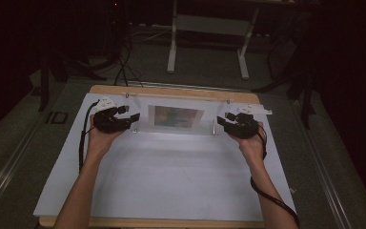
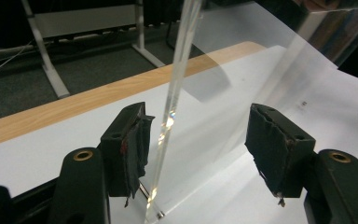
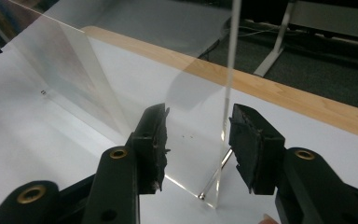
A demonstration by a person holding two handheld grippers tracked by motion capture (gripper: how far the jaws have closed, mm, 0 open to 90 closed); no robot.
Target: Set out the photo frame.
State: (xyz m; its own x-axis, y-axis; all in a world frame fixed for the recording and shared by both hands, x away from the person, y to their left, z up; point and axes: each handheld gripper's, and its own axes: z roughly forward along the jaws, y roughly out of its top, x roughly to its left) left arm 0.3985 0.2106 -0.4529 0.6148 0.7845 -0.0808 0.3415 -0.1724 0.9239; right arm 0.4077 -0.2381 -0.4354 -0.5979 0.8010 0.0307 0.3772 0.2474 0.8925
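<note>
On the white-covered table (image 1: 171,176), your clear plastic stand (image 1: 176,118) sits upright near the far edge, with wide bare sheet in front of it. Your left gripper (image 1: 132,118) straddles its left edge, fingers (image 2: 129,140) released. Your right gripper (image 1: 222,120) frames the right edge, fingers (image 3: 254,144) not pressing it.

My jaws were matt black plastic, their pads (image 2: 131,149) faced with rough, frayed black tape and set off by small brass rings. Between them stood a clear acrylic stand (image 2: 172,107), smooth and glossy, its polished edge catching light. A thin metal pin (image 3: 214,177) shone at its foot. The white paper sheet (image 1: 171,176) looked matt; the wooden table (image 1: 171,90) showed pale grain.
</note>
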